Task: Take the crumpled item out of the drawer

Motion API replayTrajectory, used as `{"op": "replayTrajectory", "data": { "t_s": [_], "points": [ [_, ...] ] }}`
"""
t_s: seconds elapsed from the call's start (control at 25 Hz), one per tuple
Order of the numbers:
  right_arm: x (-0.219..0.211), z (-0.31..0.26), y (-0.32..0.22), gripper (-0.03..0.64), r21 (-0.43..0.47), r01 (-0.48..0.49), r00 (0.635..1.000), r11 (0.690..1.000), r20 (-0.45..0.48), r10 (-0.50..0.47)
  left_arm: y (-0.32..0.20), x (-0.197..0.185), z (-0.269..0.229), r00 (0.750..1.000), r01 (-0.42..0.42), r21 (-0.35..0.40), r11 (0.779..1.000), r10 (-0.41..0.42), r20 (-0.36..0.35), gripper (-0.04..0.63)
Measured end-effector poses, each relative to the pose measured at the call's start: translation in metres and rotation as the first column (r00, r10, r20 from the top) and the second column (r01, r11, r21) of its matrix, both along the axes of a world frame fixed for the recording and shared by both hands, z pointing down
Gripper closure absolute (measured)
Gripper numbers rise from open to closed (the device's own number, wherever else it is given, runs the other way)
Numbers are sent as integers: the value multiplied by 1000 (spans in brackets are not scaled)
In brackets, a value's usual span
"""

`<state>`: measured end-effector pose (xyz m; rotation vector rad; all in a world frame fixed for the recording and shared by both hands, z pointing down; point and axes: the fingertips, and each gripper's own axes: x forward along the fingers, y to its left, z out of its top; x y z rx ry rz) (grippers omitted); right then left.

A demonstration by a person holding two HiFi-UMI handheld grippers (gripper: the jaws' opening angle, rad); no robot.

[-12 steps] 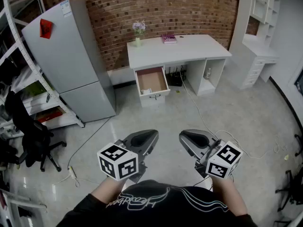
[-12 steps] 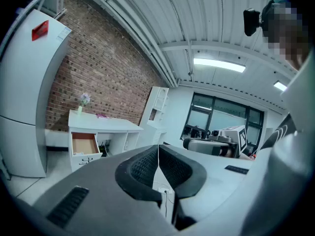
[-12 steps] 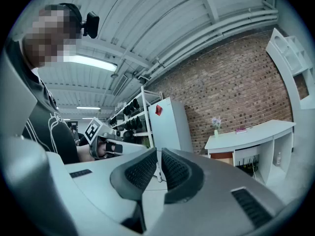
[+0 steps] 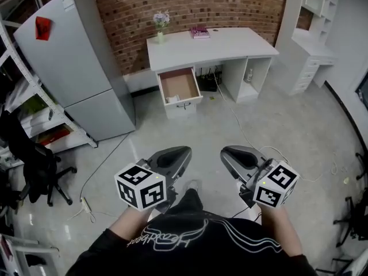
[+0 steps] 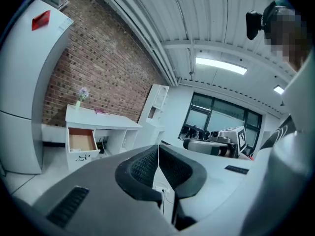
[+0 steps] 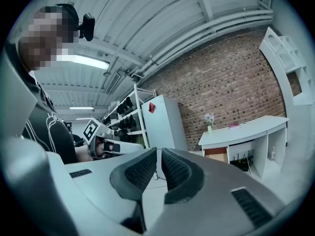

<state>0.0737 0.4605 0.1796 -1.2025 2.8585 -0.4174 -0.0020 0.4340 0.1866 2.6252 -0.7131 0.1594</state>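
The white desk [image 4: 213,42] stands against the brick wall, far ahead of me. Its wooden drawer [image 4: 179,87] is pulled open, and a small white crumpled item [image 4: 171,99] lies at the drawer's front left corner. My left gripper [image 4: 183,152] and right gripper [image 4: 227,152] hang side by side over the floor, well short of the desk, both shut and holding nothing. In the left gripper view the open drawer [image 5: 81,141] shows small and distant beyond the jaws [image 5: 158,149]. In the right gripper view the drawer [image 6: 216,155] is also far off.
A grey fridge [image 4: 69,62] stands left of the desk. Metal shelving and a black office chair [image 4: 29,160] are at the far left. A flower vase [image 4: 160,25] and a pink book [image 4: 200,32] sit on the desk. A power strip [image 4: 85,204] and cables [image 4: 241,125] lie on the floor. White shelving [image 4: 310,45] is at the right.
The view has shifted a little, so the desk and drawer sit slightly higher and further left. A foot now shows between the grippers. Both grippers stay shut.
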Motion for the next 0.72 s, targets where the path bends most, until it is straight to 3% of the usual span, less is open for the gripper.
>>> {"op": "replayTrajectory", "data": {
  "t_s": [0.4,0.72],
  "points": [
    [-12,56,-111,557,-88,43,998,995,-39,-47,-115,-7,53,1000,20,-71,997,-21,-11,571],
    [-4,118,-318,557,-206,-7,1000,979,-6,6,-312,-16,118,999,34,-205,978,-30,21,571]
  ]
}}
